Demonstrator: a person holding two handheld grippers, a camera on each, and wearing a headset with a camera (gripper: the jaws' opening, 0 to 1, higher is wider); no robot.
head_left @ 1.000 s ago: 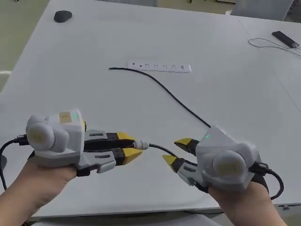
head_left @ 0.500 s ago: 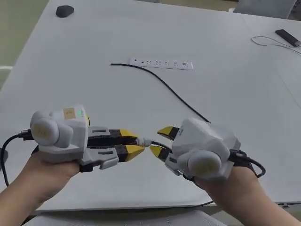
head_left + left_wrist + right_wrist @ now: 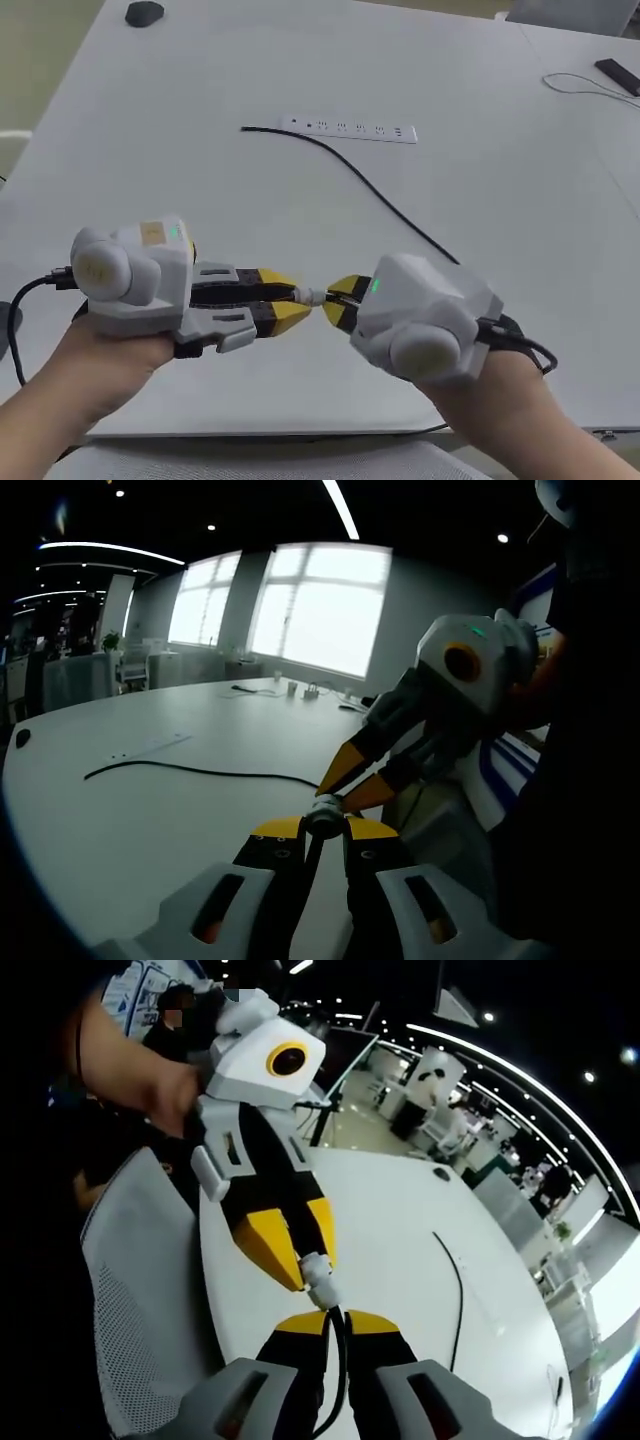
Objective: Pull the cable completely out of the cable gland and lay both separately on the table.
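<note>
Fingers of the left gripper [image 3: 298, 303] are pressed together on a small pale grey plastic cable gland [image 3: 315, 297], which sits pinched right at their yellow tips and juts out just past them. The right gripper [image 3: 332, 303] faces it tip to tip, its 2 yellow fingers drawn in to a narrow slot around the thin black cable [image 3: 370, 190], just beyond the gland's outer end. In the left gripper view, the gland [image 3: 322, 817] shows as a rounded nub between the 2 tips of the left gripper [image 3: 322, 830], with the right gripper [image 3: 335, 795] coming in from the right and its tips nearly touching the nub. In the right gripper view, the cable runs up the slot between the fingers of the right gripper [image 3: 338, 1322] and enters the gland [image 3: 318, 1278], which the left gripper [image 3: 312, 1265] clamps from above. The cable is not yet out of the gland. Beyond both sets of fingertips, the rest of the cable [image 3: 200, 772] trails across the white table [image 3: 200, 150], and its free end lies near a long white power strip [image 3: 350, 130]. Far past the left fingers, a black computer mouse [image 3: 145, 13] rests near the table's far edge.
</note>
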